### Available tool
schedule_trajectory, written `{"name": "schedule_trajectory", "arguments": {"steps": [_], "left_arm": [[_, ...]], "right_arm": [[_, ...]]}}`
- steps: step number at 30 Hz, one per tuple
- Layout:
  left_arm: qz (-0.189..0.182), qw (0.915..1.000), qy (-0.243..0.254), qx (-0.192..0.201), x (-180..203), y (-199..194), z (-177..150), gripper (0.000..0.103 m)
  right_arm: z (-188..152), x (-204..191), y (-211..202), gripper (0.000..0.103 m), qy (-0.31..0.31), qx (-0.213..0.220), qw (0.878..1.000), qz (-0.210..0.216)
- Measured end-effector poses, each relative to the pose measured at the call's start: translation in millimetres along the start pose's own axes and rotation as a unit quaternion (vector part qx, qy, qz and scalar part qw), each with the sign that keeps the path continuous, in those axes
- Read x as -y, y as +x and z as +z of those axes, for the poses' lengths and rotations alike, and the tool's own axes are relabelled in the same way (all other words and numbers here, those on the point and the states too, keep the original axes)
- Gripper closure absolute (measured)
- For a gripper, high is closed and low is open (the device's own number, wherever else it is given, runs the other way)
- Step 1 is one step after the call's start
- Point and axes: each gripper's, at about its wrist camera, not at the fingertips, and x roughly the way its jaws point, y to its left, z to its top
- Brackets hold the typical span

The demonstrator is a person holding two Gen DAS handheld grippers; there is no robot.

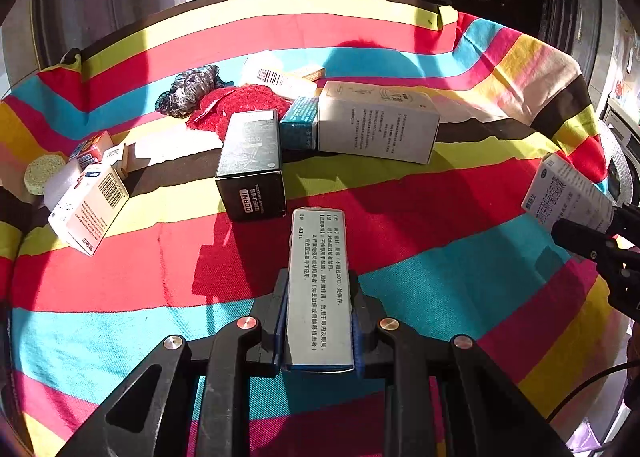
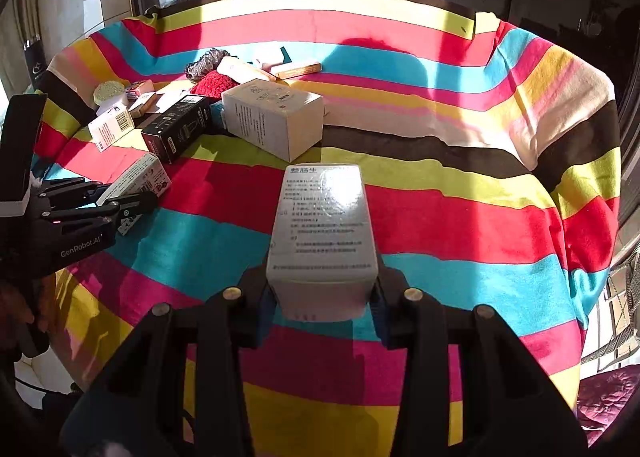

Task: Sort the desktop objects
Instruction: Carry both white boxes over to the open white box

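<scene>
- Across the whole tabletop we see a striped cloth (image 1: 440, 249) in red, blue, yellow, pink and brown bands, draped over the far edge and bunched at the far right corner.
- Toward the far left part of the tabletop we see a cluster of objects, and the biggest of them is a pale beige box (image 1: 376, 121) lying on its side.
- Just beside it, on its left, lies a black box (image 1: 252, 161) printed with "DORMI", and a small teal box (image 1: 298, 123) sits wedged between the two.
- Behind these, nearer the far edge, we see a red knitted item (image 1: 240, 101) touching a grey crumpled bundle (image 1: 192, 87), and a white barcoded box (image 1: 276, 77) resting on the red item.
- At the left edge we find a white box with a barcode (image 1: 90, 209) tilted against a few smaller cartons, with a pale round sponge (image 1: 42, 173) beside them.
- Our right gripper (image 2: 322, 297) has its jaws closed on a white medicine box (image 2: 324, 225), which is raised above the middle of the cloth.
- Our left gripper (image 1: 318, 321) has its jaws clamped tight on a slim grey-white box (image 1: 320, 285) with printed text, raised above the near part of the cloth, pointing toward the black box.
</scene>
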Motion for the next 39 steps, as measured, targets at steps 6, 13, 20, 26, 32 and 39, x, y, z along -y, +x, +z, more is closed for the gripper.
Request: {"name": "schedule_trajectory", "arguments": {"steps": [6, 13, 20, 26, 32, 39], "left_arm": [[-0.029, 0.9994, 0.017, -0.007, 31.7, -9.4, -9.5, 0.078], [-0.061, 0.9964, 0.055, -0.021, 70.6, -10.8, -6.2, 0.078], [-0.112, 0.9850, 0.127, -0.034, 139.1, -13.9, -3.2, 0.078], [-0.183, 0.9605, 0.203, -0.053, 220.0, -24.3, -8.6, 0.078], [-0.232, 0.9289, 0.281, -0.067, 294.1, -42.7, -24.7, 0.078], [-0.270, 0.8872, 0.365, -0.083, 361.6, -67.0, -57.5, 0.078]], "right_arm": [[-25.2, 10.6, -16.1, 0.061, 0.020, 0.005, 1.000, -0.007], [-52.0, 25.9, -26.4, 0.061, 0.048, 0.000, 0.999, -0.009], [-80.4, 56.0, -47.6, 0.061, 0.080, 0.006, 0.996, -0.040], [-117.3, 100.1, -91.9, 0.061, 0.146, 0.029, 0.985, -0.088], [-172.2, 150.0, -138.2, 0.061, 0.234, 0.031, 0.961, -0.145], [-225.5, 187.3, -169.8, 0.061, 0.304, 0.018, 0.934, -0.185]]}}
